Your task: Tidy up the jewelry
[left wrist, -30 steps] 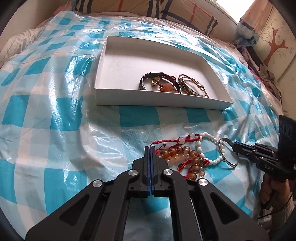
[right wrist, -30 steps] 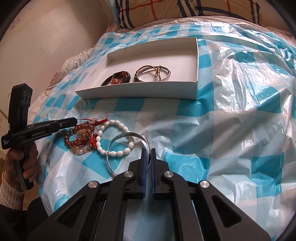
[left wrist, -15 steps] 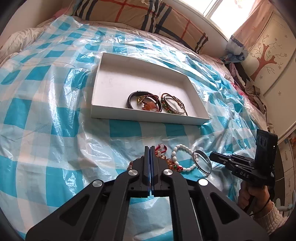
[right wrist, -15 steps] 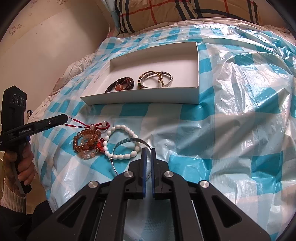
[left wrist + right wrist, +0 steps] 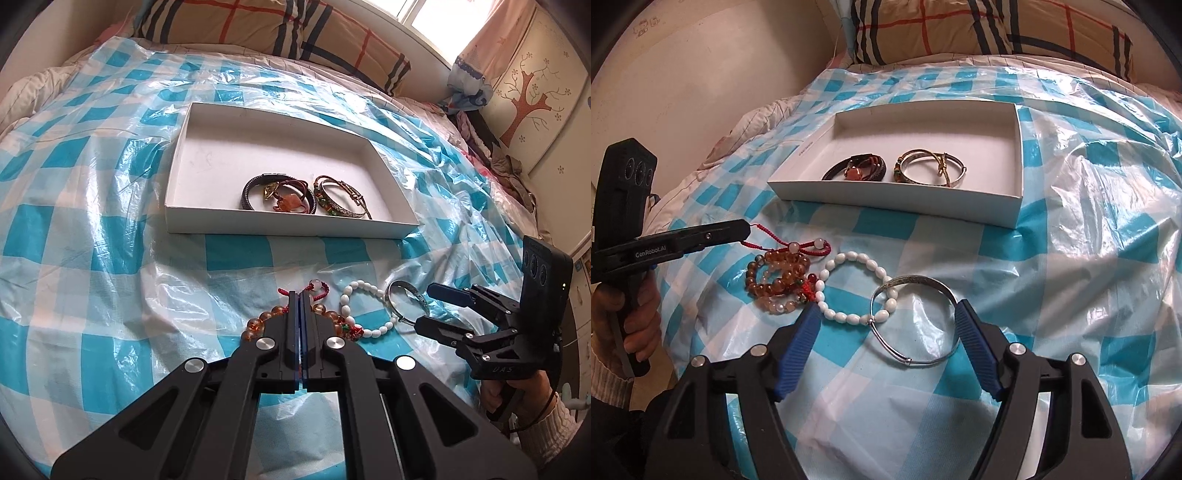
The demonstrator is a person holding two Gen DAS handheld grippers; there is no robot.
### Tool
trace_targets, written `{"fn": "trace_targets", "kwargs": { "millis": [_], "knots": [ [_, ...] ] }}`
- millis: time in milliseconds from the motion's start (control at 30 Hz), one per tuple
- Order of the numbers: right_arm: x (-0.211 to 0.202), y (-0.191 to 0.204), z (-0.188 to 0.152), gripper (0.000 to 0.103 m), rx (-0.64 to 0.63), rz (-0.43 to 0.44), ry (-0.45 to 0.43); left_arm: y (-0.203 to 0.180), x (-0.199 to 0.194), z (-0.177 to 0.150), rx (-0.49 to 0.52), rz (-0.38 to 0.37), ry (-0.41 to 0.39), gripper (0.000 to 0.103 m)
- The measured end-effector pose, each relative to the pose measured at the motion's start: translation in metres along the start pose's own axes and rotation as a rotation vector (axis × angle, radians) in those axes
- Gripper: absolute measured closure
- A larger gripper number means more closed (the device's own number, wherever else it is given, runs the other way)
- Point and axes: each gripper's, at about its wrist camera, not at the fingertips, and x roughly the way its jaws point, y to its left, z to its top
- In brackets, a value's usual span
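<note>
A white box [image 5: 207,221] [image 5: 897,195] on the checked sheet holds a dark cord bracelet [image 5: 280,194] [image 5: 855,170] and metal bangles [image 5: 343,197] [image 5: 929,168]. In front lie a red cord bracelet [image 5: 319,286] [image 5: 798,249], amber beads [image 5: 258,321] [image 5: 775,280], a white bead bracelet [image 5: 364,308] [image 5: 857,288] and a silver bangle [image 5: 406,302] [image 5: 916,325]. My left gripper [image 5: 300,295] [image 5: 748,230] is shut on the red cord's end. My right gripper [image 5: 886,321] [image 5: 424,306] is open, its fingers astride the silver bangle.
The blue and white checked plastic sheet [image 5: 92,258] [image 5: 1089,258] covers a bed. A plaid pillow [image 5: 258,26] [image 5: 979,26] lies behind the box. A wall [image 5: 720,66] stands at the left, a cupboard [image 5: 535,92] at the right.
My right gripper has opened wide around the silver bangle. My left gripper has drawn back a little with the red cord, staying shut.
</note>
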Motion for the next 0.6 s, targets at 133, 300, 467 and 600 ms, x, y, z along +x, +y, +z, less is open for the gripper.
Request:
{"fn": "trace_targets", "kwargs": {
  "millis": [133, 300, 467, 600],
  "knots": [
    [0.012, -0.009, 0.002, 0.031, 0.009, -0.024, 0.036, -0.001, -0.002, 0.001, 0.005, 0.000, -0.005, 0.102],
    [0.021, -0.014, -0.002, 0.040, 0.014, -0.016, 0.066, -0.002, -0.002, 0.000, 0.006, 0.000, -0.002, 0.102],
    [0.014, -0.017, -0.005, 0.044, 0.041, -0.003, 0.040, -0.004, -0.002, -0.001, 0.010, -0.001, -0.002, 0.102],
    [0.004, -0.017, -0.008, 0.044, 0.069, 0.013, 0.012, -0.008, -0.005, -0.001, 0.019, -0.001, -0.009, 0.102]
  ]
}}
